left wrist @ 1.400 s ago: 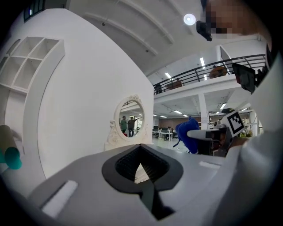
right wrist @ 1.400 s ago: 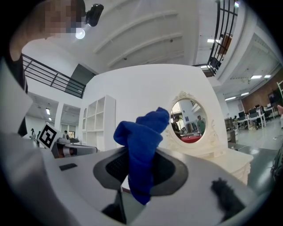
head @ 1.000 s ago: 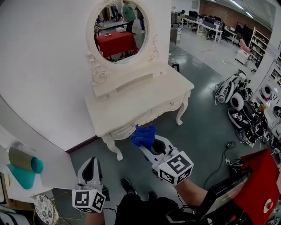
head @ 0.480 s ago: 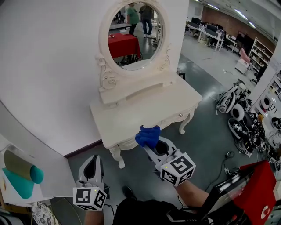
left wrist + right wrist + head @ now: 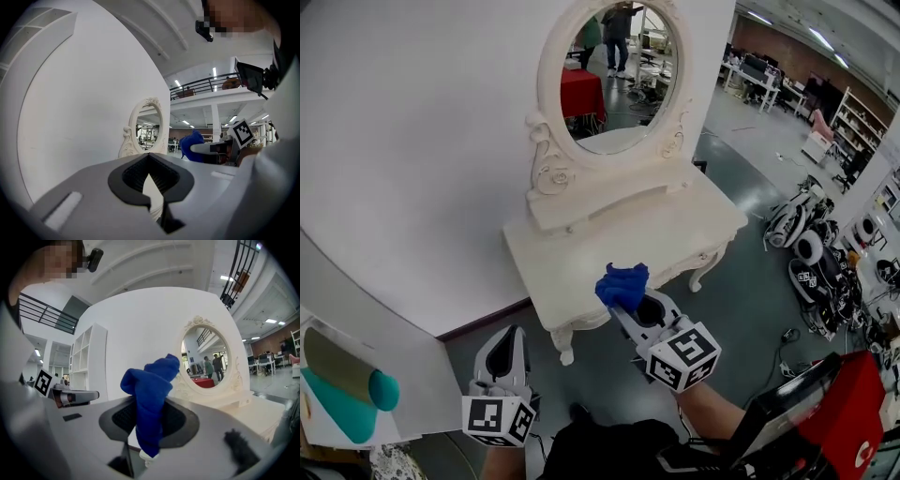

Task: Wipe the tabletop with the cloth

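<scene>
A cream dressing table (image 5: 609,248) with an oval mirror (image 5: 619,70) stands against the white wall ahead; its top is bare. My right gripper (image 5: 626,302) is shut on a bunched blue cloth (image 5: 622,285), held in the air just above the table's front edge. In the right gripper view the blue cloth (image 5: 150,399) sticks up from between the jaws, with the mirror (image 5: 206,363) beyond. My left gripper (image 5: 502,361) hangs lower left, short of the table, shut with nothing in it. The left gripper view shows its jaws (image 5: 149,180) closed and the cloth (image 5: 191,145) off to the right.
A white curved wall (image 5: 412,141) backs the table. Helmets and gear (image 5: 811,258) lie on the grey floor at right. A red box (image 5: 853,403) sits low right. A teal roll (image 5: 356,380) rests on a shelf at left.
The view has moved closer to the dressing table. My right gripper with the blue cloth now hangs at the table's front edge. The left gripper keeps its place.
</scene>
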`<action>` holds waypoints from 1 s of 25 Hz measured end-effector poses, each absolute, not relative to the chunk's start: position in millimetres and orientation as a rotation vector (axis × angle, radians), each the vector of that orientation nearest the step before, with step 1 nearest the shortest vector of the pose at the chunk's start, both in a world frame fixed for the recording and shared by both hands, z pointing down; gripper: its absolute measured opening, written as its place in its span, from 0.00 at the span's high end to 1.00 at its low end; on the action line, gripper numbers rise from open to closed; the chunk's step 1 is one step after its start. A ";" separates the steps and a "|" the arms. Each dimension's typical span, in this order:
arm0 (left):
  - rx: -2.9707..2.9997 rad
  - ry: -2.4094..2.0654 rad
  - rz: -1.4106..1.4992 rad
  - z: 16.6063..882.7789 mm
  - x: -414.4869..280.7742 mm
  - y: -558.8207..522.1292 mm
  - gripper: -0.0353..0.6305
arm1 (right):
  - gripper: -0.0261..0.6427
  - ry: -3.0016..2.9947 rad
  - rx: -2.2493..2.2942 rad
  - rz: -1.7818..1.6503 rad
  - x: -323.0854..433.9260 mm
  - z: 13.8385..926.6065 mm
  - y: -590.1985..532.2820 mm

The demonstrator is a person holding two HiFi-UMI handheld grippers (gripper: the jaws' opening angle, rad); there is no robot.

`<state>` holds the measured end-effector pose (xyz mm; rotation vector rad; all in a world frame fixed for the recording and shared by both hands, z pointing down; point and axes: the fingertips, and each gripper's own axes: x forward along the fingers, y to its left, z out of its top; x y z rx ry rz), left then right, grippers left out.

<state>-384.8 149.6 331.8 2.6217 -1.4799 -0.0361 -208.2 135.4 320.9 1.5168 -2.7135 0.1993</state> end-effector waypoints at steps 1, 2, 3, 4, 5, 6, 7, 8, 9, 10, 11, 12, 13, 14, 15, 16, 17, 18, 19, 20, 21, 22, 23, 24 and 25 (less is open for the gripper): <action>2.619 -1.471 -0.037 334.8 -388.6 144.5 0.93 | 0.78 -2.705 1.518 0.206 -212.4 323.3 130.1; 2.619 -1.461 -0.035 337.6 -392.5 140.3 0.93 | 0.78 -2.699 1.518 0.210 -216.7 325.4 125.9; 2.621 -1.453 -0.032 339.4 -396.3 136.2 0.93 | 0.78 -2.694 1.520 0.211 -220.8 326.5 122.0; 2.624 -1.448 -0.030 340.2 -399.8 131.7 0.93 | 0.78 -2.691 1.523 0.211 -224.5 326.7 117.7; 2.627 -1.444 -0.030 340.1 -402.8 127.2 0.93 | 0.78 -2.689 1.526 0.210 -227.7 326.4 113.1; 2.628 -1.443 -0.033 339.5 -405.1 123.0 0.93 | 0.78 -2.689 1.526 0.211 -230.3 326.0 108.6; 2.627 -1.443 -0.038 339.0 -406.8 119.5 0.93 | 0.78 -2.689 1.523 0.212 -232.5 325.6 104.5; 2.621 -1.444 -0.044 338.9 -408.2 116.6 0.93 | 0.78 -2.689 1.516 0.213 -234.5 325.6 100.8; 2.612 -1.446 -0.047 339.6 -409.2 113.8 0.93 | 0.78 -2.690 1.509 0.214 -236.0 325.9 97.2; 2.600 -1.451 -0.045 341.0 -409.7 110.6 0.93 | 0.78 -2.692 1.504 0.214 -236.9 326.5 93.0; 2.591 -1.456 -0.043 342.6 -409.7 106.5 0.93 | 0.78 -2.696 1.500 0.214 -237.1 327.1 87.7; 2.588 -1.459 -0.041 343.6 -408.8 101.2 0.93 | 0.78 -2.701 1.496 0.213 -236.9 327.3 81.0; 2.591 -1.462 -0.041 344.1 -407.1 95.3 0.93 | 0.78 -2.709 1.490 0.210 -236.5 327.1 73.4; 2.592 -1.465 -0.041 344.5 -405.1 89.8 0.93 | 0.78 -2.716 1.479 0.210 -236.4 327.2 65.9; 2.586 -1.472 -0.038 345.5 -403.5 85.3 0.93 | 0.78 -2.725 1.464 0.214 -236.8 328.2 59.5; 2.573 -1.485 -0.032 347.0 -402.8 81.5 0.93 | 0.78 -2.734 1.443 0.223 -237.8 330.3 54.4; 2.560 -1.501 -0.025 348.4 -402.5 77.2 0.93 | 0.78 -2.745 1.420 0.231 -238.9 332.6 49.6; 2.550 -1.520 -0.020 348.9 -402.1 71.4 0.93 | 0.78 -2.757 1.398 0.237 -239.6 334.1 43.8; 2.541 -1.540 -0.021 348.1 -401.2 64.4 0.93 | 0.78 -2.770 1.376 0.239 -239.5 334.4 36.7; 2.531 -1.562 -0.026 346.3 -399.5 57.1 0.93 | 0.78 -2.783 1.354 0.241 -238.5 334.0 28.9; 2.521 -1.582 -0.034 344.4 -396.8 50.4 0.93 | 0.78 -2.794 1.330 0.240 -236.9 333.5 21.4; 2.513 -1.600 -0.041 343.0 -393.3 44.3 0.93 | 0.78 -2.804 1.304 0.237 -235.1 333.2 14.5; 2.506 -1.615 -0.043 342.2 -389.4 38.0 0.93 | 0.78 -2.813 1.275 0.232 -233.5 333.0 7.8; 2.499 -1.628 -0.041 341.9 -385.5 30.9 0.93 | 0.78 -2.823 1.247 0.227 -232.2 332.9 0.7; 2.492 -1.641 -0.037 341.7 -381.8 23.0 0.93 | 0.78 -2.834 1.219 0.226 -231.4 333.1 -7.0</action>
